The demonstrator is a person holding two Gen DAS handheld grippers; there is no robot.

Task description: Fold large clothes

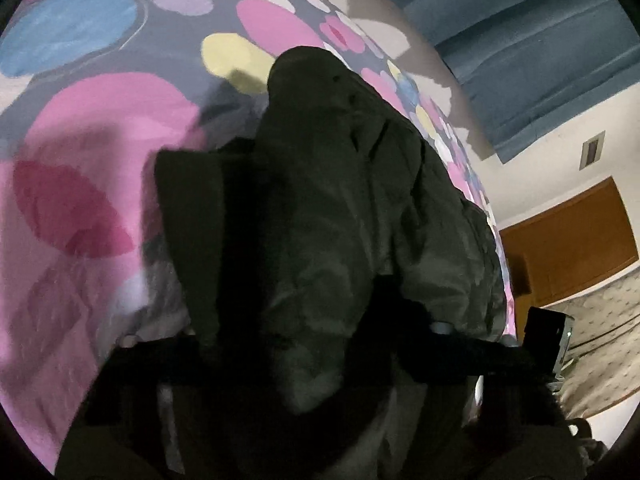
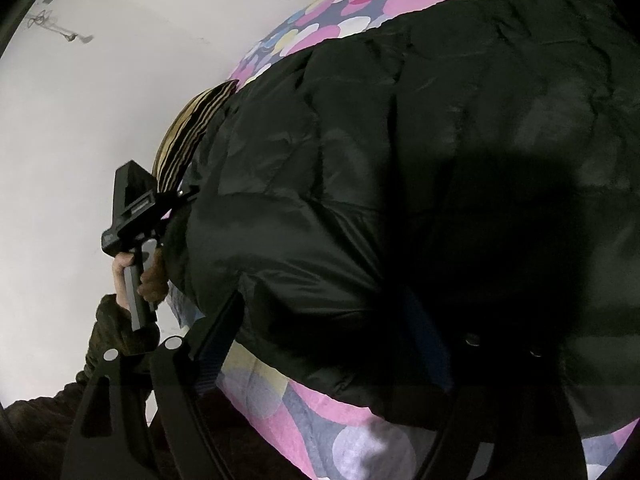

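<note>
A dark puffer jacket (image 2: 400, 152) lies spread on the bed. In the left wrist view a bunched fold of the jacket (image 1: 320, 208) stands up between the dark fingers (image 1: 186, 240) of my left gripper (image 1: 288, 232), which is shut on it. The right wrist view shows that left gripper (image 2: 176, 200) from outside, held by a hand (image 2: 120, 268) at the jacket's left edge. My right gripper (image 2: 324, 296) is open at the near hem. The hem lies between its blue-padded fingers (image 2: 216, 344), and the left pad stands clear of the cloth.
The bed wears a cover (image 1: 80, 120) with pink, blue and yellow spots. A blue curtain (image 1: 520, 40) and a brown wooden door (image 1: 572, 240) are beyond its right side. A striped tan cushion (image 2: 188, 136) lies by the jacket's left edge, under a white wall (image 2: 100, 100).
</note>
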